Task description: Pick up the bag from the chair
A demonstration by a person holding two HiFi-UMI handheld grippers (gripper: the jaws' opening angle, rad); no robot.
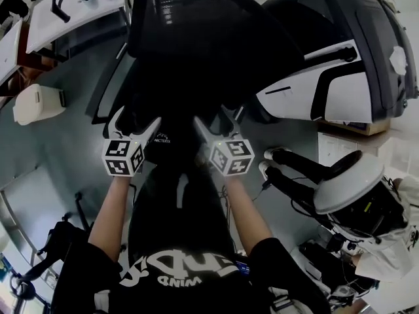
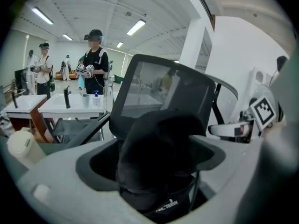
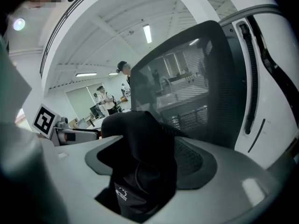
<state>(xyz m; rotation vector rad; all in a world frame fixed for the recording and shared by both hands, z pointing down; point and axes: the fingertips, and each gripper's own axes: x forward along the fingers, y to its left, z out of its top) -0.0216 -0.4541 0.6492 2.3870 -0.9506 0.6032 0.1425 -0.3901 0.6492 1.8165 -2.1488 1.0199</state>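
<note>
Left claw: Your left claw [image 1: 137, 120] is shut tight on the top of the black backpack [image 1: 167, 150]. Dark cloth fills the gap between its jaws.
Right claw: Your right claw [image 1: 213, 120] grips the same top part, just beside the left one.
Backpack: It hangs down between your two claws, close to your body. The mesh office chair [image 1: 196, 51] stands right in front of it.
Done: Both grabs look good, and the backpack seems to be up off the seat.
Left to do: Not much, I think. Hold on tight and bring it away from the chair.
Not sure: Its bottom end is too dark to see.
</note>
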